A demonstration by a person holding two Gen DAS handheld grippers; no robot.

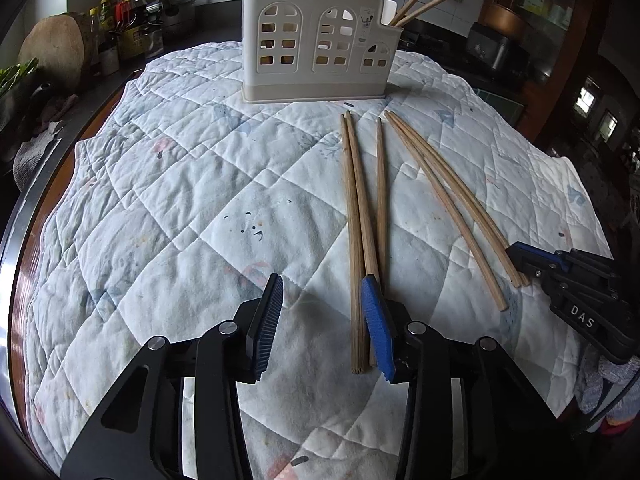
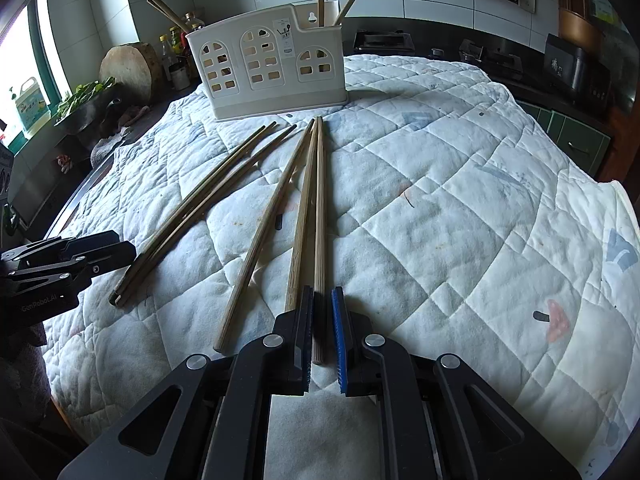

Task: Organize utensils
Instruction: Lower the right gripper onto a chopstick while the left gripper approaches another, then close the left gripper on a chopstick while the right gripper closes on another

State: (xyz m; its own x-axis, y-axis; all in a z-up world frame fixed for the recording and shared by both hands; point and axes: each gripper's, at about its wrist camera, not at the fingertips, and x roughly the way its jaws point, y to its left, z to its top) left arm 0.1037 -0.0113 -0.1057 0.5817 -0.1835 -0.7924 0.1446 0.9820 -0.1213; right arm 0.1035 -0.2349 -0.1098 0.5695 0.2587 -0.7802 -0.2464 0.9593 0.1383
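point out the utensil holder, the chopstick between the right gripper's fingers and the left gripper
utensil holder point(image 2: 272, 64), right wrist view, on its front wall
chopstick point(image 2: 319, 216), right wrist view, midway along its shaft
left gripper point(image 1: 324, 320), left wrist view, midway between its fingertips

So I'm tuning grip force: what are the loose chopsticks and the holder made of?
Chopsticks: likely bamboo or wood, matte tan with lengthwise grain. Utensil holder: apparently molded plastic, smooth cream finish, with window-shaped cutouts.
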